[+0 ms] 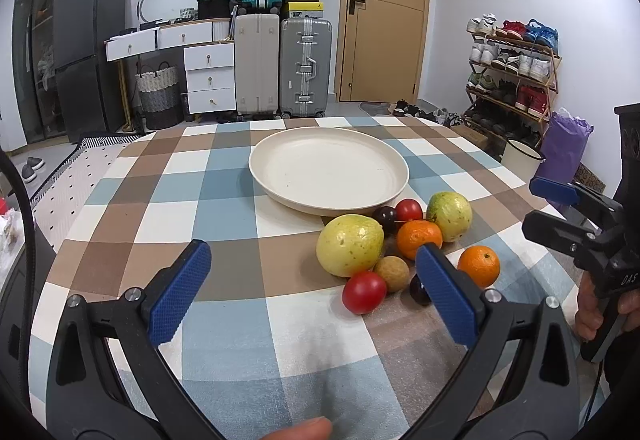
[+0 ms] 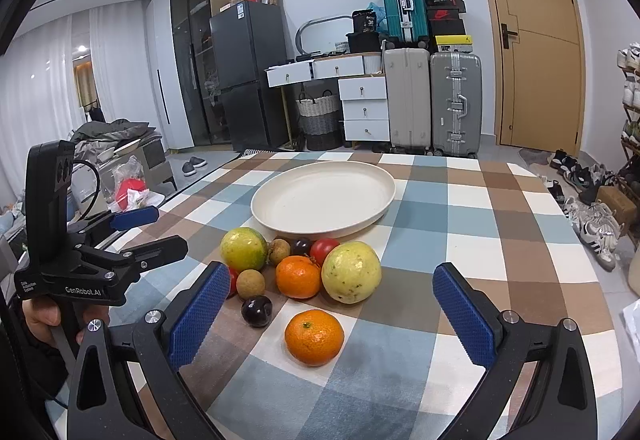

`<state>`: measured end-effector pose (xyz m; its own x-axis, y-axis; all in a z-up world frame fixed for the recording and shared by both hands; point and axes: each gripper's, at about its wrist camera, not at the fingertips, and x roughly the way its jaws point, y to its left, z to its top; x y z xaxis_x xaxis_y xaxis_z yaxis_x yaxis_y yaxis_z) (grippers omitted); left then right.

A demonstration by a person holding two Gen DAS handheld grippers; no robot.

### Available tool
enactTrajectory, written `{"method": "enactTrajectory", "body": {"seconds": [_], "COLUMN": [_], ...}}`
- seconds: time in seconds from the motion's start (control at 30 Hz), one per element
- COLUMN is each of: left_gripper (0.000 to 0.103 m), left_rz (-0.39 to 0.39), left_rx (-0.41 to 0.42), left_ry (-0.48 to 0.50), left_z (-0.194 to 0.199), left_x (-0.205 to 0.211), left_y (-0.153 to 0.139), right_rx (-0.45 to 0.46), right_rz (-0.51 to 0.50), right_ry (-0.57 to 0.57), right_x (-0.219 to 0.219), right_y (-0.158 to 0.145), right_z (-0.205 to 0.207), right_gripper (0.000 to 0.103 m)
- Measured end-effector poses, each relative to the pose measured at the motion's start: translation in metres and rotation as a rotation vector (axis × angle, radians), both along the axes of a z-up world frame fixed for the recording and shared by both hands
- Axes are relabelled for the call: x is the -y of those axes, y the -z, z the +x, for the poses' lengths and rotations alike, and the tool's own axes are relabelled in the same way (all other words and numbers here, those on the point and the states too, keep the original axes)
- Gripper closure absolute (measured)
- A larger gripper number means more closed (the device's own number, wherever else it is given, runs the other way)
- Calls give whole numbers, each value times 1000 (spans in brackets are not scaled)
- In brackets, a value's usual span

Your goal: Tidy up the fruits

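While both grippers hover above the checked table [image 1: 224, 199], nothing is held.
Left gripper [image 1: 312, 288]: fingers spread wide and empty, low over the near part of the table, left of the fruit pile; its right finger tip overlaps a dark plum [image 1: 418, 290] from this view.
Right gripper [image 2: 326, 308]: fingers wide apart and empty, framing the near orange [image 2: 314, 338], not touching it.
Plate [image 2: 280, 195]: cream, round, bare, toward the far middle of the table, just behind the fruit.
Fruit pile: two yellow-green guavas [image 2: 351, 272] [image 2: 243, 250], a second orange [image 2: 298, 277] between them, two red tomatoes [image 1: 364, 292] [image 1: 409, 209], two brown longans [image 2: 251, 284] [image 2: 279, 251], another dark plum [image 2: 301, 246] by the plate rim.
Near orange: apart from the cluster, on the side nearest the right gripper.
Hands: a person's hand [image 2: 40, 320] grips the left gripper's handle; a thumb tip [image 1: 300, 430] shows at the bottom edge of the left view.
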<state>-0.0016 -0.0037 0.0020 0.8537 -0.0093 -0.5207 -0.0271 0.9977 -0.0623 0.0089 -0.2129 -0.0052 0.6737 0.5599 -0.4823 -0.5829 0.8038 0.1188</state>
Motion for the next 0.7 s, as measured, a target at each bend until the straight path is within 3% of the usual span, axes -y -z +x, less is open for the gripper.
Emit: {"method": "enactTrajectory", "body": {"seconds": [0.7], "left_gripper": [1], "left_rz": [5], "left_rx": [1], "left_ry": [1], "left_z": [0], "left_x": [2], "left_y": [0], "right_rx": [-34], "right_rz": [-5], "right_ry": [33], "right_x": [4], "right_y": [2], "right_z": [6], "right_gripper": [0]}}
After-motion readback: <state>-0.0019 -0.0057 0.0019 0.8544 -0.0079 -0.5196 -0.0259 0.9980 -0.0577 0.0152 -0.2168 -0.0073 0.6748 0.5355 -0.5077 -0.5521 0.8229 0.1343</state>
